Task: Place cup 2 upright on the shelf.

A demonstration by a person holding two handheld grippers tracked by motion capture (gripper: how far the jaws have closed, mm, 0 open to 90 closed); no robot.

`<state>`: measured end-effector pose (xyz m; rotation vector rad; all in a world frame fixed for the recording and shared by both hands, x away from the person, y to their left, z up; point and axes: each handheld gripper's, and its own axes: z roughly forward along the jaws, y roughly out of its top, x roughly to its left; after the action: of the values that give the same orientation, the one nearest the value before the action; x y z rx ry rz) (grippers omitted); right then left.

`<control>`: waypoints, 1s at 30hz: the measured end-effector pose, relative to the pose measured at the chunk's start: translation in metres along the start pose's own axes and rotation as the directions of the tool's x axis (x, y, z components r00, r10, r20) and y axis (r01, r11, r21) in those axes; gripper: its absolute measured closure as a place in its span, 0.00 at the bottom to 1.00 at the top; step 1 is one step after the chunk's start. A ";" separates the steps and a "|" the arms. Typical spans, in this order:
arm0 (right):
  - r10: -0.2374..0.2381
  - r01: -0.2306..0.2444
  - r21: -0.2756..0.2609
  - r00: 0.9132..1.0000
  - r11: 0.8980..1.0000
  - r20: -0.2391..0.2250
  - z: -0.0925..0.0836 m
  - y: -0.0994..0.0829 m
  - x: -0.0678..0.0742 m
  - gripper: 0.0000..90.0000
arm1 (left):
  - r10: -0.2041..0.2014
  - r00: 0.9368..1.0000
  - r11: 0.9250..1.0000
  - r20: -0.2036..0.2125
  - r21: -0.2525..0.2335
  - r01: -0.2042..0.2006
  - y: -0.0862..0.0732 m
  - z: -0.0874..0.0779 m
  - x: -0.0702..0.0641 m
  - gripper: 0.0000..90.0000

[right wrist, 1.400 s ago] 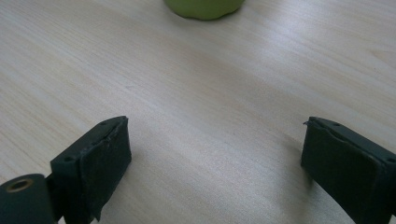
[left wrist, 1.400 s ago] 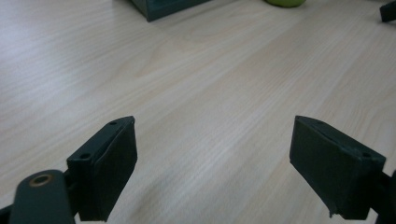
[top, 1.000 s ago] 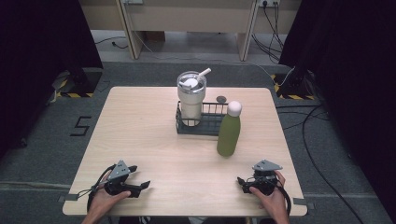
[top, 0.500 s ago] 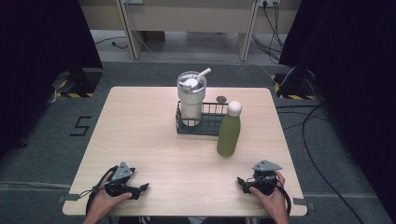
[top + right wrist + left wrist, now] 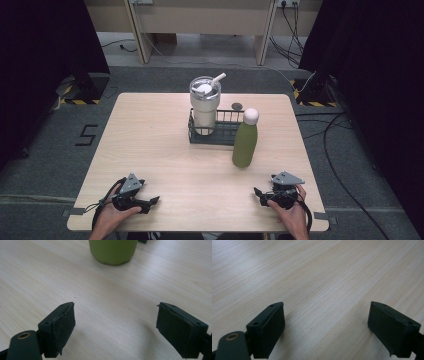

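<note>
A green bottle (image 5: 245,142) with a pale cap stands upright on the wooden table (image 5: 150,140), just right of a black wire basket (image 5: 226,134) that holds a white tumbler (image 5: 205,107) with a straw. My left gripper (image 5: 151,203) rests near the front left edge. Its jaws have just been opening, and between them (image 5: 327,330) lies bare wood. My right gripper (image 5: 260,194) sits near the front right edge. Its jaws have just been closing, with nothing between them (image 5: 116,330). The bottle's base (image 5: 113,251) stands well ahead of it.
A small dark round disc (image 5: 237,106) lies on the table behind the basket. Cables run over the floor at the right, and dark curtains hang on both sides. A wide stretch of tabletop separates the grippers from the basket.
</note>
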<state>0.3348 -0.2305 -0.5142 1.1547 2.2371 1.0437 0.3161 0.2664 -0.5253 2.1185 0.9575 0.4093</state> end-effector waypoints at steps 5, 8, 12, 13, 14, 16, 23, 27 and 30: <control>0.005 -0.004 -0.056 1.000 0.998 0.010 -0.006 0.007 -0.001 0.17 | -0.001 1.000 1.000 -0.005 0.005 0.001 0.000 0.000 0.000 0.14; -0.004 0.005 -0.066 1.000 0.998 0.013 -0.007 0.009 -0.001 0.17 | -0.002 1.000 1.000 -0.009 0.006 0.002 0.001 0.001 0.000 0.13; -0.003 0.004 -0.095 1.000 0.995 0.015 -0.008 0.012 -0.001 0.17 | -0.003 1.000 1.000 -0.010 0.006 0.003 0.001 0.001 0.000 0.12; -0.005 0.006 -0.099 1.000 0.995 0.018 -0.008 0.013 0.000 0.17 | -0.002 1.000 1.000 -0.011 0.007 0.002 0.001 0.001 0.000 0.12; -0.014 0.015 -0.108 1.000 0.994 0.016 -0.008 0.015 0.000 0.17 | -0.002 1.000 1.000 -0.011 0.007 0.002 0.001 0.001 0.000 0.12; -0.031 0.032 -0.125 0.999 0.992 0.013 -0.008 0.020 0.001 0.17 | -0.003 1.000 1.000 -0.011 0.008 0.003 0.001 0.001 0.000 0.12; -0.045 0.046 -0.158 0.999 0.986 0.012 -0.004 0.038 -0.001 0.17 | -0.001 1.000 1.000 -0.007 0.009 0.001 0.001 0.001 0.000 0.11; -0.053 0.054 -0.176 0.999 0.983 0.010 -0.001 0.048 -0.002 0.17 | 0.009 1.000 1.000 -0.001 0.018 -0.009 0.001 0.002 -0.001 0.07; -0.048 0.047 -0.199 0.999 0.979 0.000 0.002 0.053 -0.002 0.17 | 0.021 1.000 0.999 0.012 0.032 -0.021 0.003 0.005 -0.002 0.02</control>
<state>0.3645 -0.2118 -0.4738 1.0095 2.0966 1.2203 0.3184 0.2611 -0.5263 2.1593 0.9416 0.3935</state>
